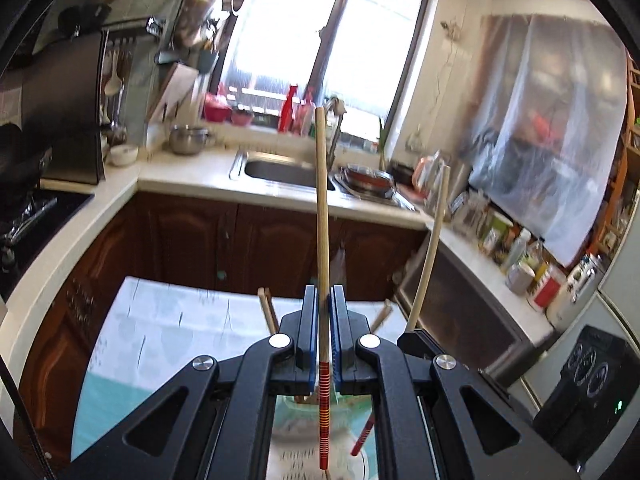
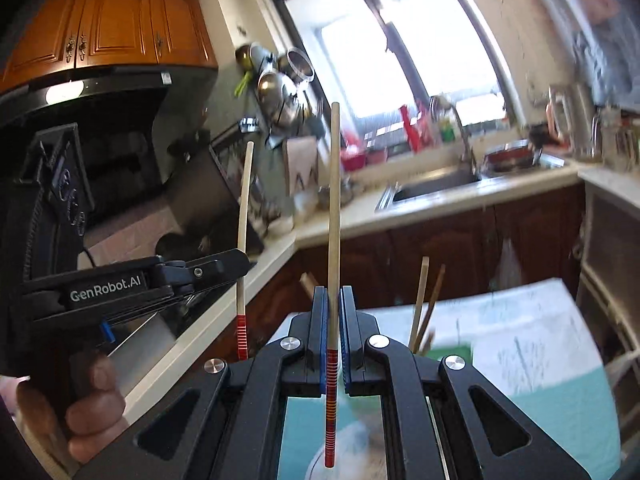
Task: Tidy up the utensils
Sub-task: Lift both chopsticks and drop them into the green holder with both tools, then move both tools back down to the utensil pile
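My left gripper [image 1: 323,300] is shut on a wooden chopstick [image 1: 321,216] with a red striped end, held upright above a clear cup [image 1: 316,412]. My right gripper [image 2: 333,300] is shut on a matching chopstick [image 2: 333,216], also upright, above a cup [image 2: 352,444]. In the right wrist view the left gripper [image 2: 224,268] shows at the left with its chopstick [image 2: 243,240]. In the left wrist view the right gripper's chopstick [image 1: 430,248] rises at the right. Several other chopsticks [image 2: 424,304] stand in a holder behind; their tips also show in the left wrist view [image 1: 267,308].
A table with a white and teal cloth [image 1: 160,328] lies below. Behind are a kitchen counter [image 1: 192,176], a sink [image 1: 280,170] with a tap, a stove with a pan [image 1: 20,168], bottles along the right counter [image 1: 520,256] and a black appliance [image 1: 592,384].
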`<state>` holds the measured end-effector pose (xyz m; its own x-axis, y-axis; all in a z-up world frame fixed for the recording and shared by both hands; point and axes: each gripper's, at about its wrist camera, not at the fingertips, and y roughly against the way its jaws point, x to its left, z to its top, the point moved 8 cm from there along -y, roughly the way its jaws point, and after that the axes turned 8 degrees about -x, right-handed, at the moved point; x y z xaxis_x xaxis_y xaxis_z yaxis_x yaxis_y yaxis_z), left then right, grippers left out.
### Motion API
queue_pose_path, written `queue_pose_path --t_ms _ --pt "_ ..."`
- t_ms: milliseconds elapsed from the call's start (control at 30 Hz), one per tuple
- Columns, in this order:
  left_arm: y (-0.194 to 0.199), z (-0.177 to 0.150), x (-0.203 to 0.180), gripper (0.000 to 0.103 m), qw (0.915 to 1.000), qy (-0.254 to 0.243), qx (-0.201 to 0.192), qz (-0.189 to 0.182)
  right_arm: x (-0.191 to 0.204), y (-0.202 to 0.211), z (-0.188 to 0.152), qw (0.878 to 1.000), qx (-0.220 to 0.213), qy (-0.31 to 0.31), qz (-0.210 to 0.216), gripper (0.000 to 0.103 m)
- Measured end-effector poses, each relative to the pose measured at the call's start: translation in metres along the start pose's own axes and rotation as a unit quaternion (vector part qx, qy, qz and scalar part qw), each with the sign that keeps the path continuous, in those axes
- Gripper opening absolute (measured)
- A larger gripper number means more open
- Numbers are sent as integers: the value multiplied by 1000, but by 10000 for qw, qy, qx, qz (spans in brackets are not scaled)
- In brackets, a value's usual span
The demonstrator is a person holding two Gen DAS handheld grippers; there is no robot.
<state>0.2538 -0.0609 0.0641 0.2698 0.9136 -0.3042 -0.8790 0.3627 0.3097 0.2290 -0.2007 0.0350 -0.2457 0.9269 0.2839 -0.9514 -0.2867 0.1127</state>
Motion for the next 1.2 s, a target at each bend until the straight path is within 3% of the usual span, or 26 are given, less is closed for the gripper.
queue_pose_path --t_ms 167,367,533,733,833,867,1067,1133,1200 --pt "-29 3 10 3 9987 105 -448 221 -2 -51 -4 9957 -654 603 -248 4" --pt "-62 -17 18 3 9974 81 -676 226 14 -115 -37 9864 -894 1315 -420 4" --pt "-77 -39 25 4 9970 171 -751 100 9 -138 -54 9858 -930 1341 -387 6" --pt "-73 -51 37 12 9974 228 -673 128 12 -121 -73 9828 -710 1698 -158 13" --pt "-68 -52 34 14 9979 101 -628 158 16 -112 -77 9827 -611 1744 -153 22" --pt "-66 -53 34 19 9979 81 -609 183 18 -109 -77 9833 -578 1720 -159 25" --pt "-50 -55 34 21 9992 216 -341 73 26 -79 -75 9864 -433 1580 -109 26" --pt "-42 -59 34 26 9995 256 -167 81 27 -67 -72 9880 -311 1511 -80 26" --pt "-33 -65 36 43 9995 268 80 119 30 -50 -69 9894 -168 1442 -38 26"
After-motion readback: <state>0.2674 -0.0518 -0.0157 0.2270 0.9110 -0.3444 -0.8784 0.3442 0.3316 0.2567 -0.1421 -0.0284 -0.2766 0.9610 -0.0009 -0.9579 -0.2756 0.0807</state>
